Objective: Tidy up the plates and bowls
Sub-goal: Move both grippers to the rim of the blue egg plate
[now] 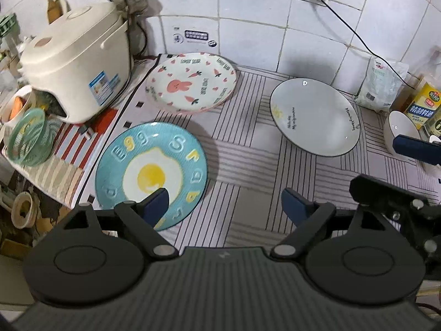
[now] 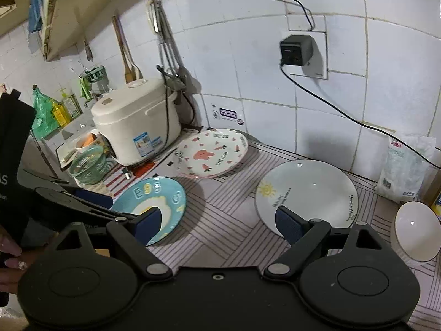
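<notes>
Three plates lie apart on the striped counter cloth (image 1: 248, 162). A blue fried-egg plate (image 1: 151, 173) (image 2: 154, 198) is nearest on the left. Behind it by the wall sits a pink rabbit plate (image 1: 191, 82) (image 2: 212, 153). To the right lies a white plate with a sun drawing (image 1: 317, 115) (image 2: 308, 190). A white bowl (image 1: 399, 129) (image 2: 416, 229) stands at the far right. My left gripper (image 1: 226, 195) hangs open above the cloth between the blue and white plates, holding nothing. My right gripper (image 2: 219, 215) is also open and empty, raised over the same gap.
A cream rice cooker (image 1: 77, 60) and a green basket (image 1: 30, 138) crowd the left end. A white bag (image 1: 381, 82) and a yellow-labelled bottle (image 1: 425, 104) stand at the right by the wall. A black plug (image 2: 296, 49) with its cable hangs on the tiles.
</notes>
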A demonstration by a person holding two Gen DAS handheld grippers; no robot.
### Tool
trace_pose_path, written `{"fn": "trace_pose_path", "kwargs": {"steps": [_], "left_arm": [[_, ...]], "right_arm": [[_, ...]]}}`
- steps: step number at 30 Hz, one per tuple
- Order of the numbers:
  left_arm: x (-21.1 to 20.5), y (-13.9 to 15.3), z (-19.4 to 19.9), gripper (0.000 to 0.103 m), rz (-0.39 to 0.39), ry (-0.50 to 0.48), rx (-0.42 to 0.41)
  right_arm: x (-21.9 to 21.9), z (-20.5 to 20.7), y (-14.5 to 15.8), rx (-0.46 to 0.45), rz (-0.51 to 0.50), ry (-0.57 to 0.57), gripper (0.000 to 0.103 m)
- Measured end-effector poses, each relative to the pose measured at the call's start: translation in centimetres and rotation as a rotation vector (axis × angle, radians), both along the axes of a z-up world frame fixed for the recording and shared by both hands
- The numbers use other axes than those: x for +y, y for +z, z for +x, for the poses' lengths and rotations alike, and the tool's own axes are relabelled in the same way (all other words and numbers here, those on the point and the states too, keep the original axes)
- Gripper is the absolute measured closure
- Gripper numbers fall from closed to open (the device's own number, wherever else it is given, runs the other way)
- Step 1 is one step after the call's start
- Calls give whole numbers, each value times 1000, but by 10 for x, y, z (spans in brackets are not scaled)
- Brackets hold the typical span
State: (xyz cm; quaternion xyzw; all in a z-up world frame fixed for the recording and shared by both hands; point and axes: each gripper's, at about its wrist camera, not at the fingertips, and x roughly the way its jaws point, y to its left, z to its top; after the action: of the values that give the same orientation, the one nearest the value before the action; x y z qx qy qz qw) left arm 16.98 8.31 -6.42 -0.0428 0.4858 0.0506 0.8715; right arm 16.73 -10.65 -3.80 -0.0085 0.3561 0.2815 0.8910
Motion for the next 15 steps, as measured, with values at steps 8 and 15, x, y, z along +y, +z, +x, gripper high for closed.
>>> {"fn": "trace_pose_path", "kwargs": {"steps": [8,15], "left_arm": [[26,-8,-32,8,-18,52,-4],[52,-19,-52,8,5,114,-40]], "right_arm": [[23,-38,-6,-129,-21,69,4],[50,-53,-10,-168,-60,134,3]]}}
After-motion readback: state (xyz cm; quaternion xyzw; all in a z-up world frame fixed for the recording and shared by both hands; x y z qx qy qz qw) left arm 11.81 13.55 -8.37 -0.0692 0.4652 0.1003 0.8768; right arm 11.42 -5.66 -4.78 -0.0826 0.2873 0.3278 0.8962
